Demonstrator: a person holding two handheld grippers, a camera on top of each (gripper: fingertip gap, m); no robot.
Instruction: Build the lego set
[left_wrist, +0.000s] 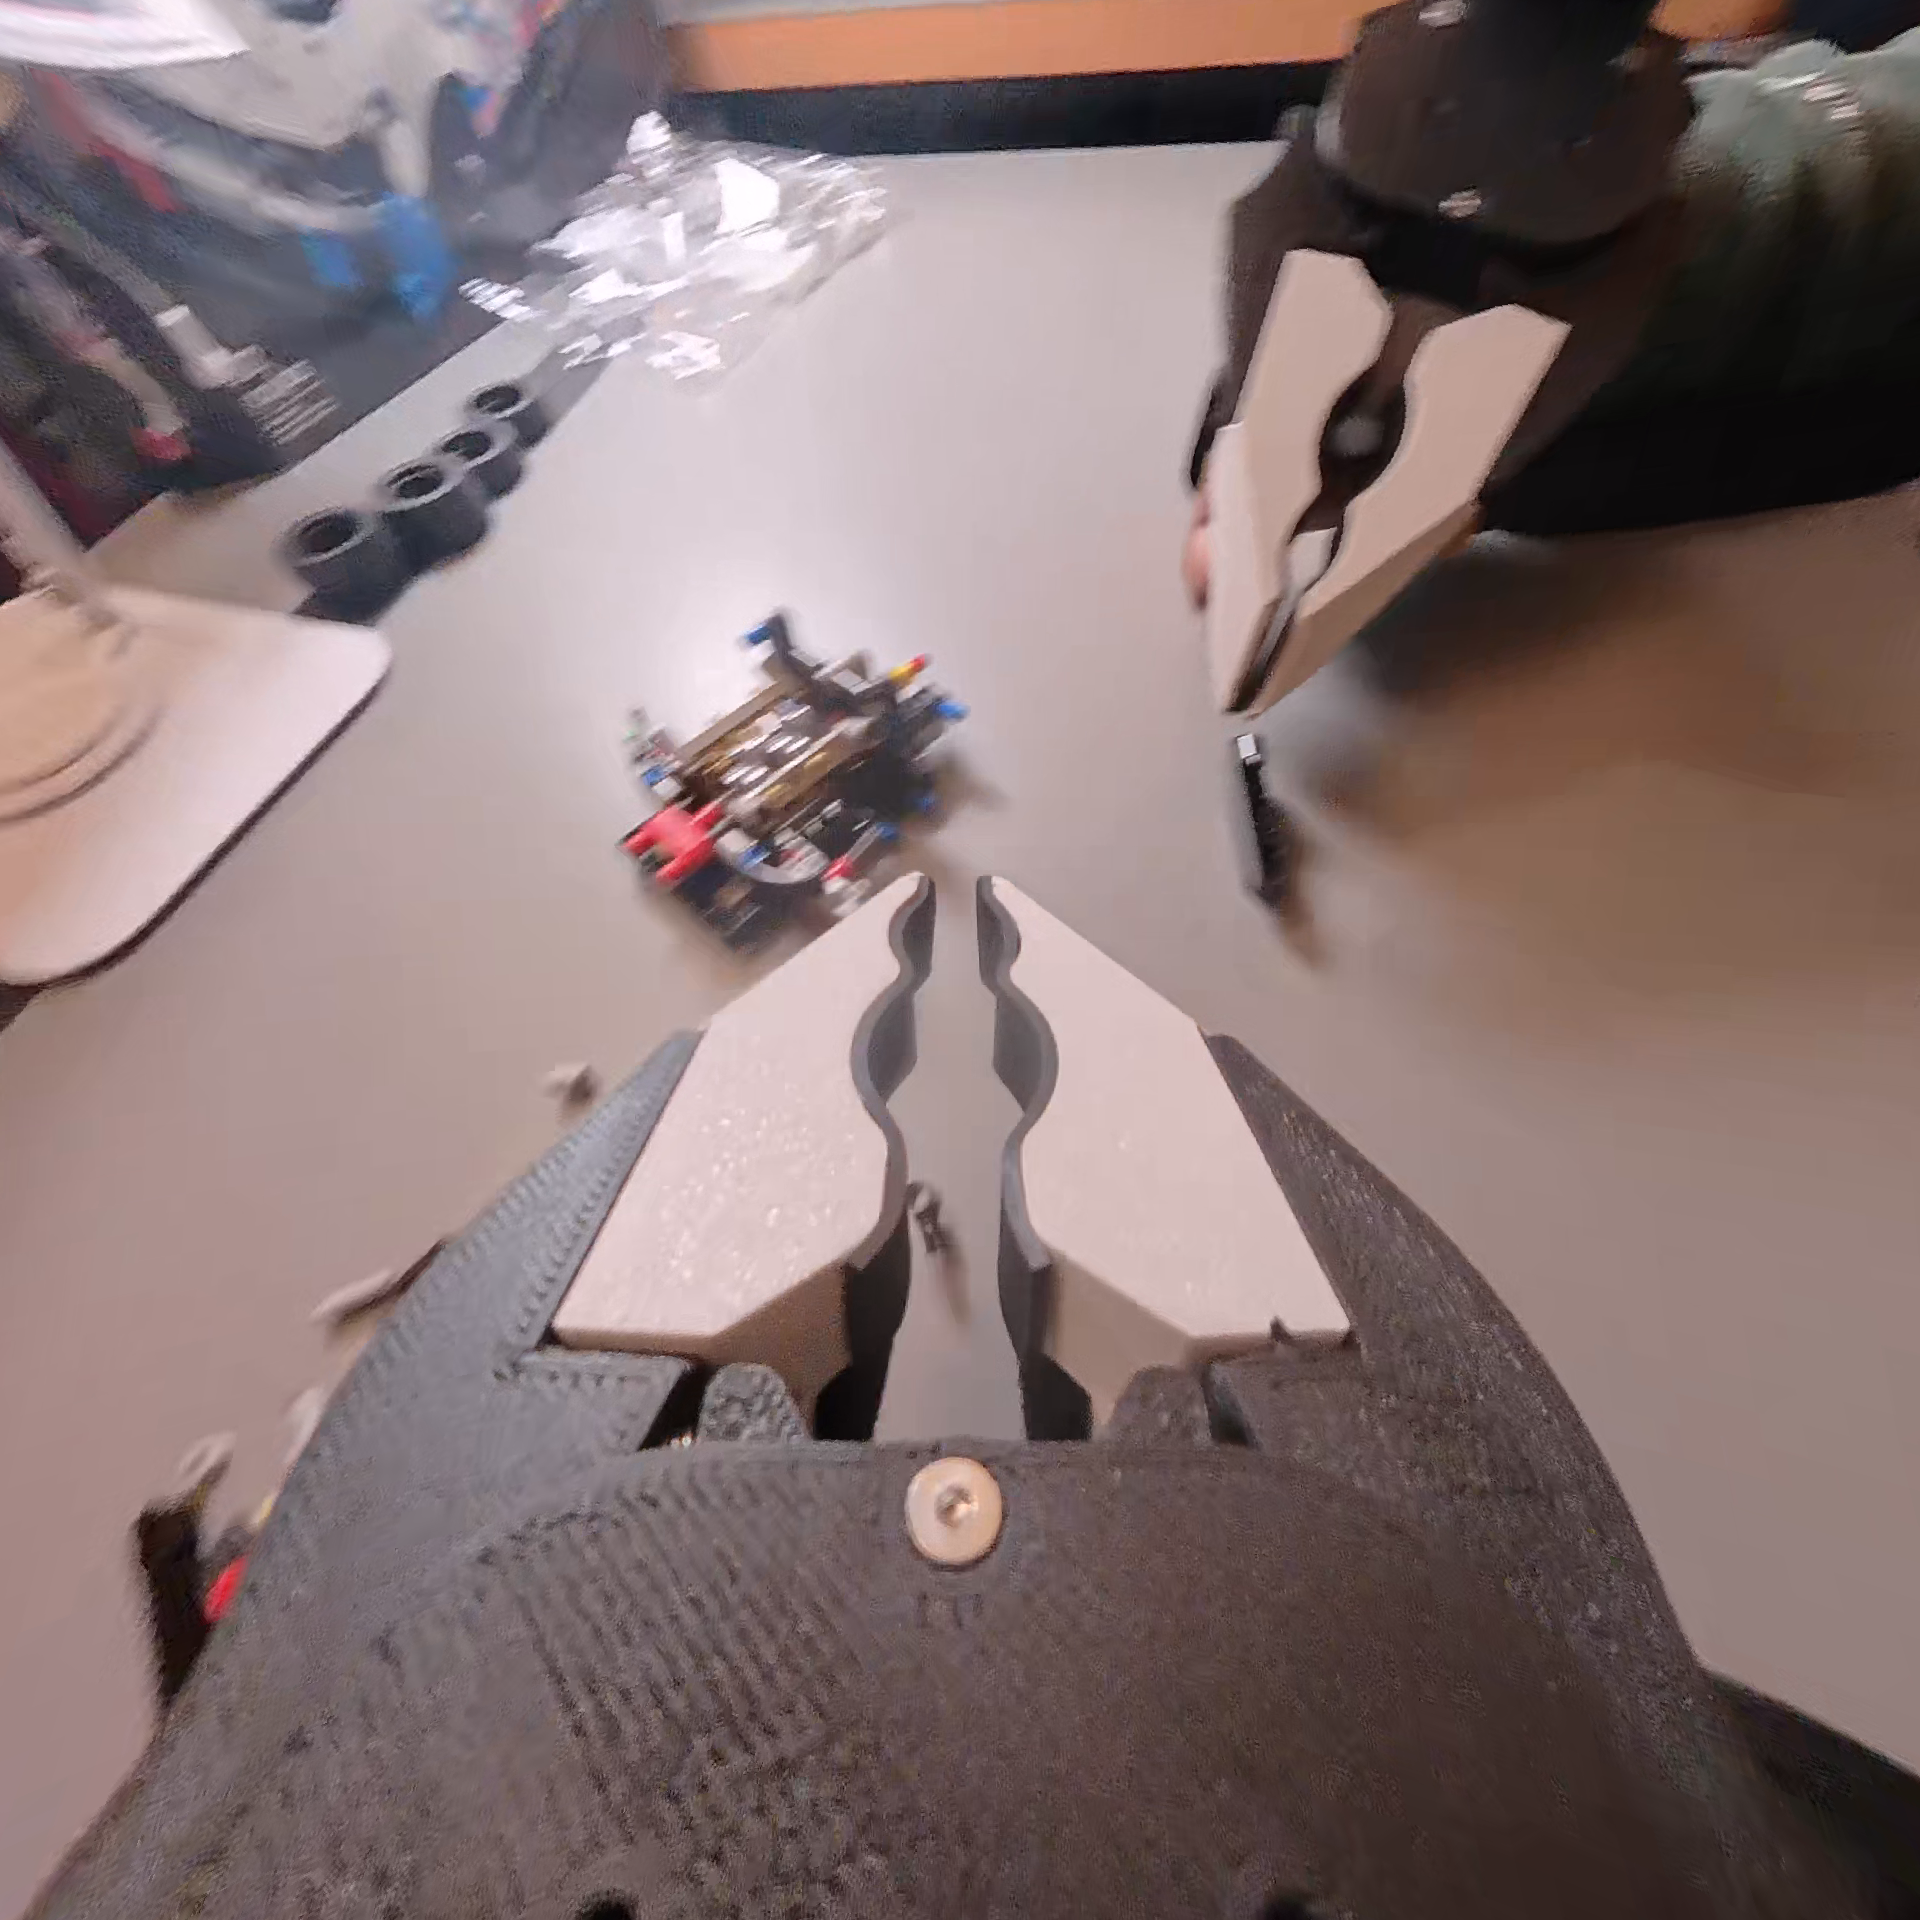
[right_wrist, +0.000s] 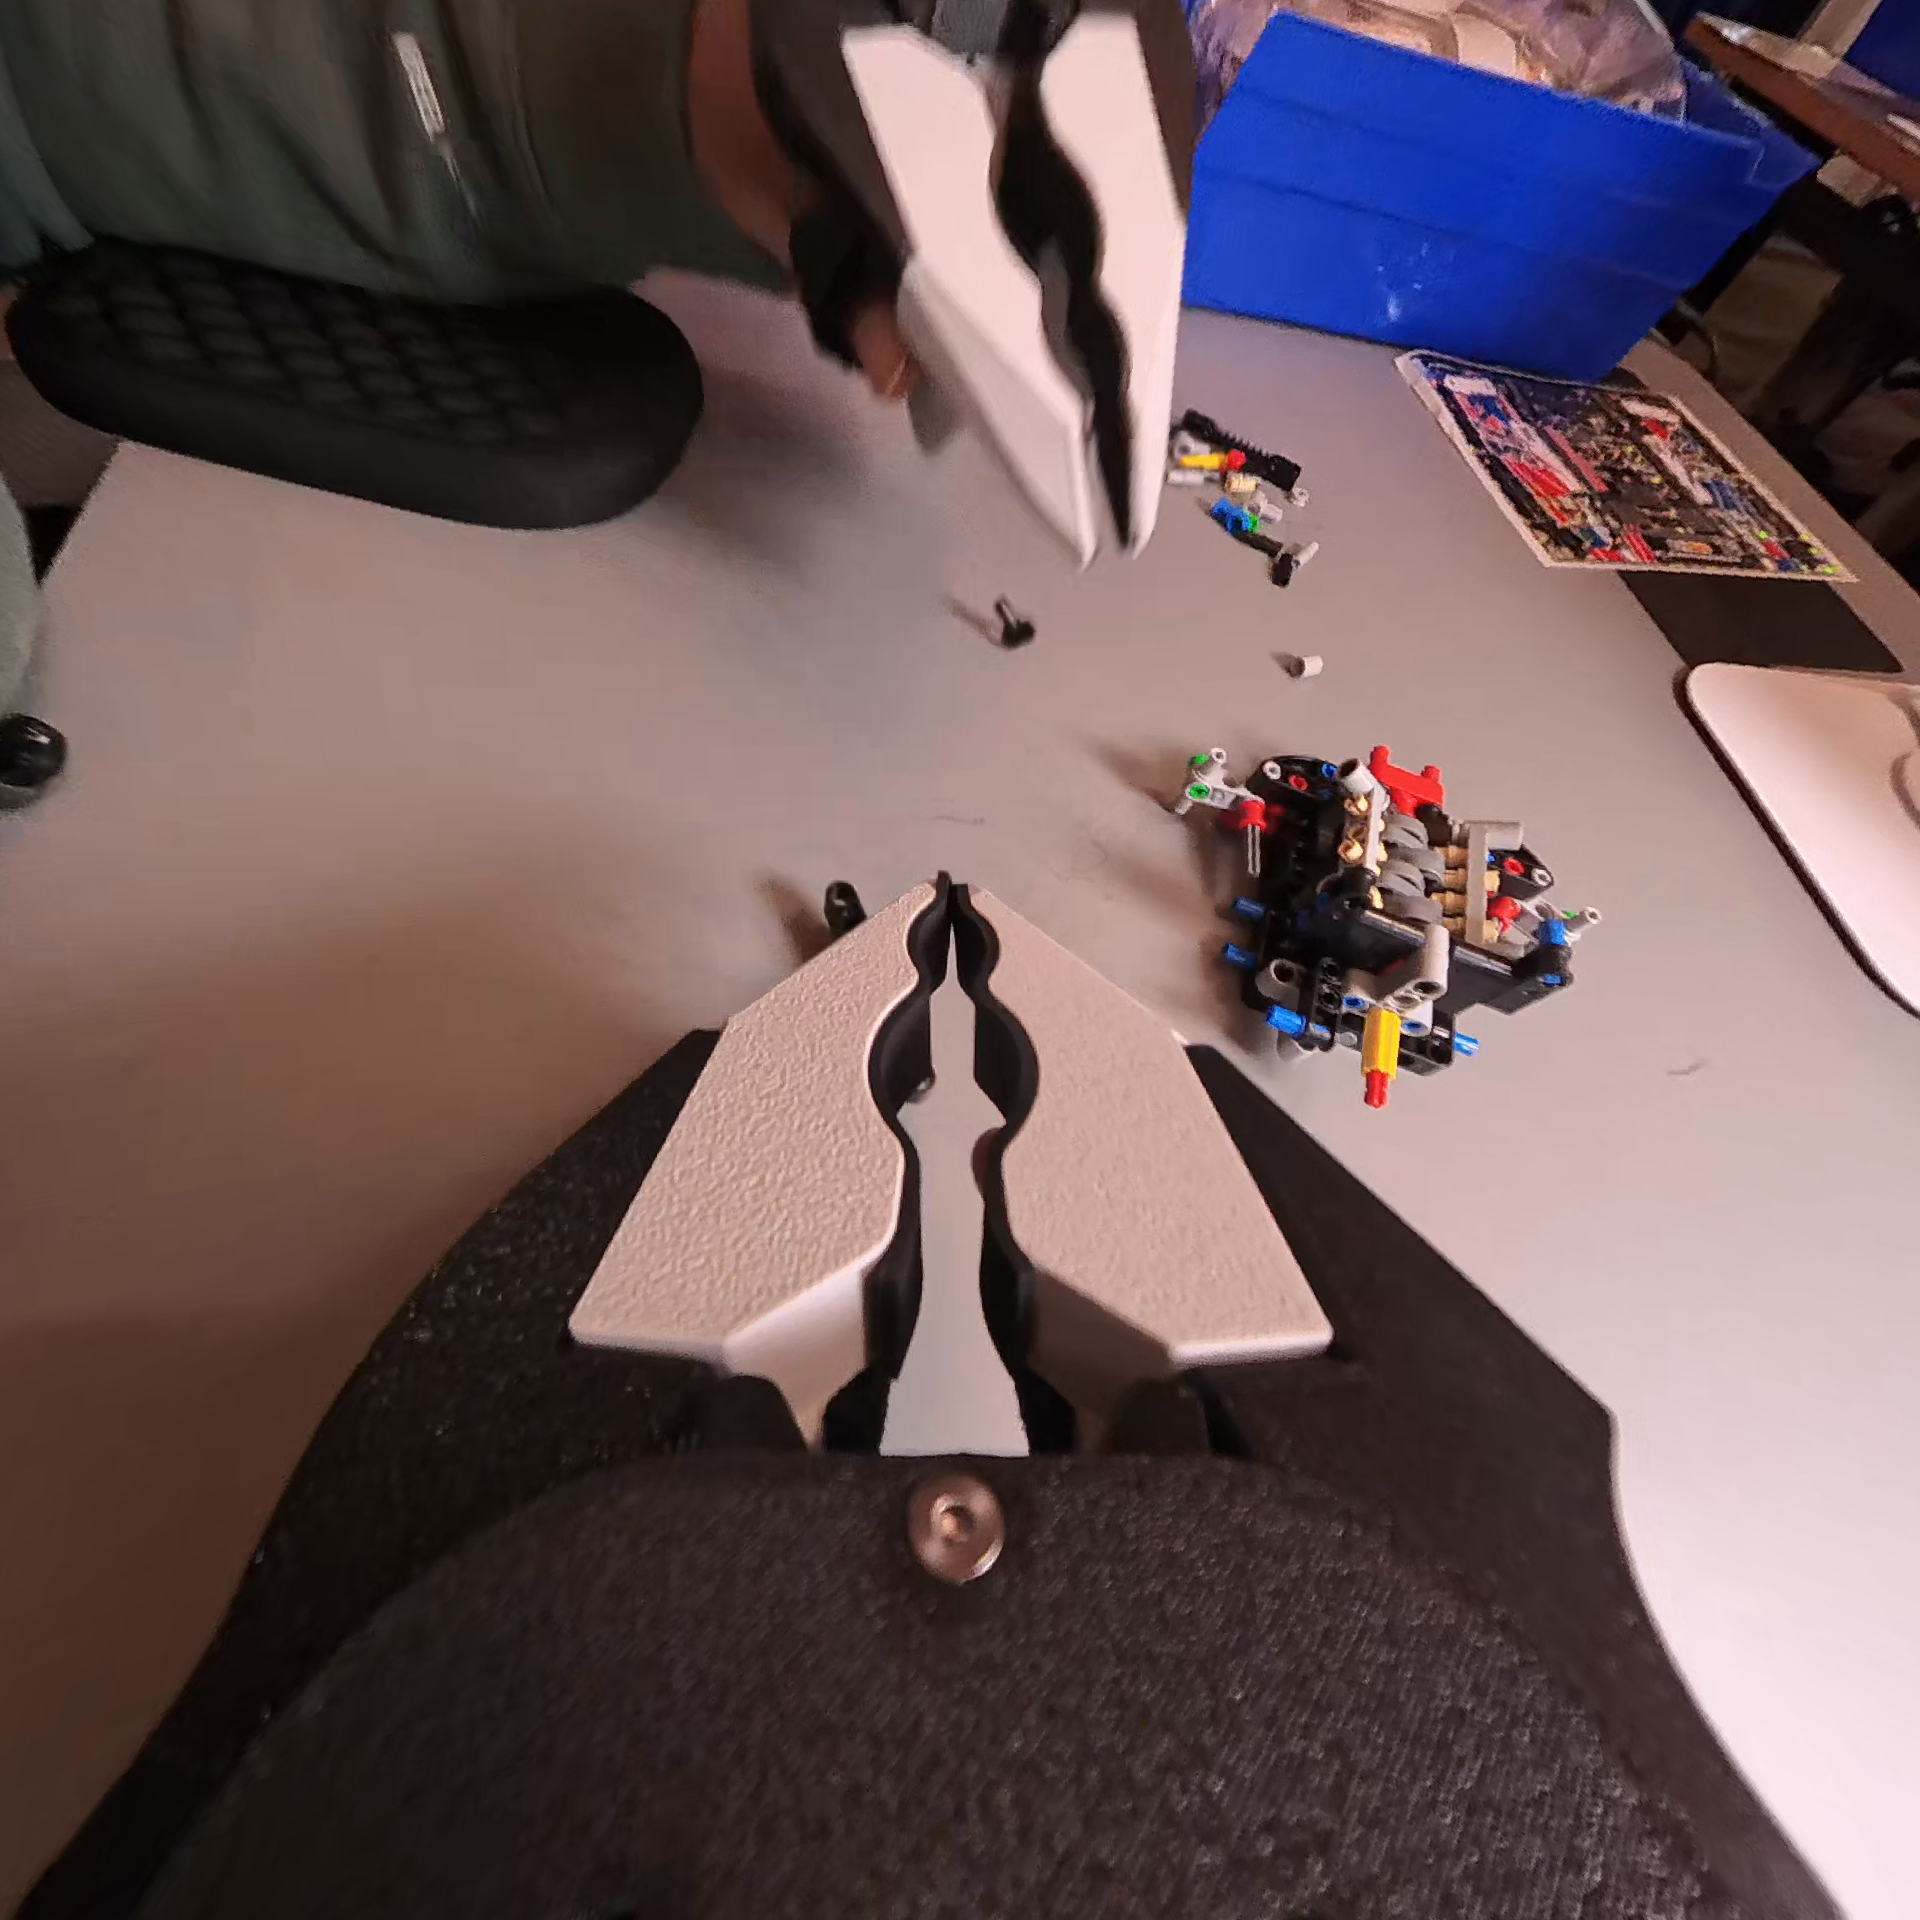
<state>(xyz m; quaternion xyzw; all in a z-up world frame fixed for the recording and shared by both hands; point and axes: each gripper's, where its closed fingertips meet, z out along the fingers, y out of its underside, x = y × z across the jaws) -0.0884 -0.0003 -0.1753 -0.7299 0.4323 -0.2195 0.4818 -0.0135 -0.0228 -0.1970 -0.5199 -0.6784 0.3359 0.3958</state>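
A partly built Lego assembly (right_wrist: 1382, 914) of black, grey, red and blue parts lies on the grey table (right_wrist: 520, 727), right of my right gripper (right_wrist: 951, 894). The right gripper's fingertips touch, and I see nothing held between them. A small black piece (right_wrist: 842, 904) lies just left of its tip. In the left wrist view the assembly (left_wrist: 790, 779) is just ahead of my left gripper (left_wrist: 954, 883), whose fingers stand a narrow gap apart and empty. There the right gripper (left_wrist: 1262, 686) hangs above a black piece (left_wrist: 1262, 821).
Loose Lego pieces (right_wrist: 1236, 488), a black pin (right_wrist: 1008, 623) and a grey piece (right_wrist: 1299, 665) lie beyond. An instruction booklet (right_wrist: 1621, 468) and a blue bin (right_wrist: 1455, 187) are far right. Black tyres (left_wrist: 416, 499), clear bags (left_wrist: 707, 239) and a white stand base (left_wrist: 156, 779) are at the left. My hands' fingertips stand some 10 centimetres from each other. The left gripper is farther from the small black piece (right_wrist: 842, 904), some 10 centimetres, than the right, some 4 centimetres. It is also in sight in the left wrist view (left_wrist: 1270, 873).
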